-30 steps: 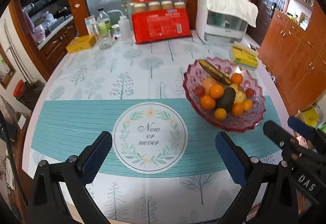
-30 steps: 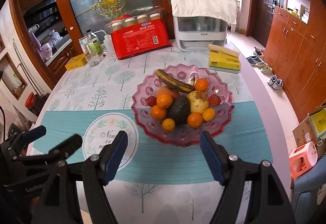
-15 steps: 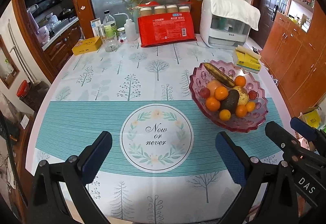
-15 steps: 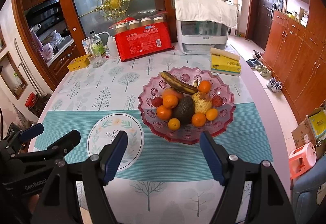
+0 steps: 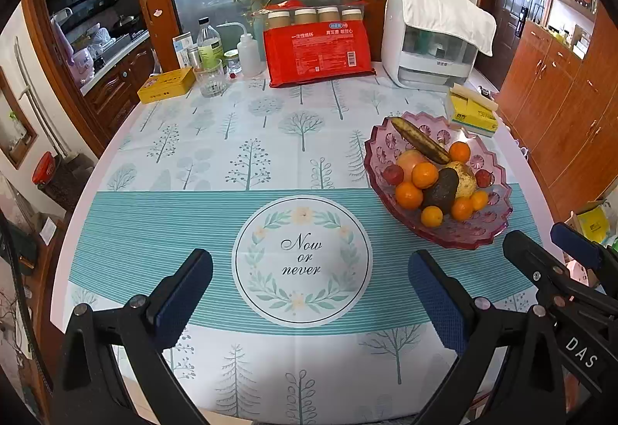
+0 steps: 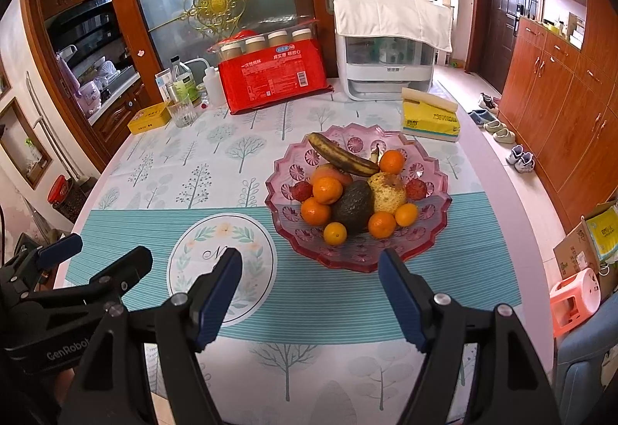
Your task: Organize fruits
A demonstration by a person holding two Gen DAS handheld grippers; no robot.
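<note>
Kitchen-side table point(image 5: 162, 216) | tree-print cloth point(image 6: 216, 162) | pink fruit bowl point(image 6: 432, 228)

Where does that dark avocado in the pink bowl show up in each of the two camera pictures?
Left wrist view: avocado sits right of centre, in the pink bowl.
Right wrist view: avocado sits near the middle, just right of centre.
Shared landmark: the red package at the table's far edge.
</note>
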